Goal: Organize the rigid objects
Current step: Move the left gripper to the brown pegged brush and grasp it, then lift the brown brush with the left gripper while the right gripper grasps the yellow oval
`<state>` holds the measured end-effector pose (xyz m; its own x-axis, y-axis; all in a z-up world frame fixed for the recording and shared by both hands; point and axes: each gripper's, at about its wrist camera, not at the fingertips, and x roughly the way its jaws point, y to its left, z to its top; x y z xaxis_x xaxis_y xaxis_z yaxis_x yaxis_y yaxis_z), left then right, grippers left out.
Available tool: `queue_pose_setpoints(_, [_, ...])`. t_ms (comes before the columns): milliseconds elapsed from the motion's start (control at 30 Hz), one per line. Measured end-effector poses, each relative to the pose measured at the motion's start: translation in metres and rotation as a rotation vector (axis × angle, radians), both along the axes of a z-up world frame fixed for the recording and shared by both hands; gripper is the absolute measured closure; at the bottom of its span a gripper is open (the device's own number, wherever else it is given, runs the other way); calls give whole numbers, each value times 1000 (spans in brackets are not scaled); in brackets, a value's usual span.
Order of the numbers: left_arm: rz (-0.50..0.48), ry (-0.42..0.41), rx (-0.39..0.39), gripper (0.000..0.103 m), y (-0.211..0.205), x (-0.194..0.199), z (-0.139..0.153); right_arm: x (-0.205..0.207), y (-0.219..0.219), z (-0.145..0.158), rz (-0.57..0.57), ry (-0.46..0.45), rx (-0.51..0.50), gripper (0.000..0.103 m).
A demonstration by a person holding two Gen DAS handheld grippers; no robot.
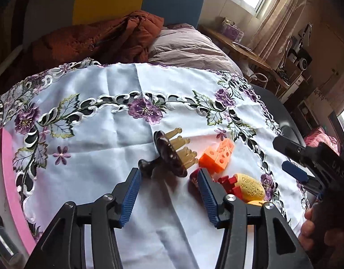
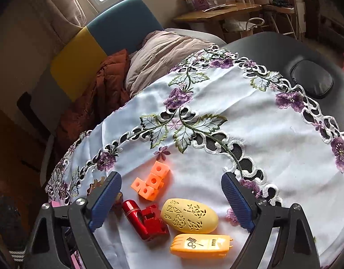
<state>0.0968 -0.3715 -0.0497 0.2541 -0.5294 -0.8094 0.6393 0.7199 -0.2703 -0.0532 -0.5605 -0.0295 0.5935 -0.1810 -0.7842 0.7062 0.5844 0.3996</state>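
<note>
A pink strip (image 1: 6, 168) is showing at the left edge of the table, beyond the embroidered white cloth (image 1: 100, 134) that is covering the top. Just right of the cloth's middle, toward its near edge, the task's pieces are lying in a loose cluster. Leftmost is a dark brown knobbed piece with tan pegs (image 1: 169, 154), lying on its side. The left gripper (image 1: 169, 179) is hovering right over its stem end — jaws apart, blue pads clear of it, nothing held.

Next to the right, an orange block cluster (image 2: 150, 182) is sitting a little farther from the near edge. Nearer that edge, a red metallic piece (image 2: 146, 220) is lying just beside a yellow perforated egg-shaped shell (image 2: 190, 215), the two seeming to touch, with a yellow-orange flat piece (image 2: 201, 245) nearest the near edge of all. The right gripper (image 2: 172, 201) is hanging above this group with its jaws spread wide and nothing between the pads.

The step in hand looks like choosing and approaching a piece rather than carrying one. For the left gripper, the next move likely calls for settling lower and centring the pads on the narrow stem before closing — a rounded, lopsided shape that may roll. The right would need to single out one piece from close neighbours.
</note>
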Motion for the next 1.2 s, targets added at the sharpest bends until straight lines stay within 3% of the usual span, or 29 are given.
queue_pose_setpoints(100, [-7,-7,1,38,-18,8,-5,1,0,0,8,-8,12,12])
queue_pose_setpoints(167, [5,-4,20,38,-29,18,-15,2,1,1,11,-12,11,12])
queue_pose_setpoints(267, [-1,64,-9,54,-32,29,-31,2,1,0,14,-11,15,12])
queue_pose_setpoints(467, [-52,19,-85,68,-4,12,-20,3,0,0,19,-14,19,12])
queue_pose_setpoints(533, [-62,14,-92,68,7,5,-17,4,1,-1,26,-11,18,12])
queue_pose_setpoints(767, [-84,1,-53,68,35,-23,-15,6,1,-3,46,-8,19,12])
queue_pose_setpoints(933, [-102,-52,3,66,41,-39,-18,14,10,-4,120,-24,29,12])
queue_pose_setpoints(1033, [-137,-92,73,58,27,-40,-20,19,18,-2,164,-28,6,14])
queue_pose_setpoints(1200, [-135,-106,46,65,34,-42,-19,23,23,2,208,-50,-16,30])
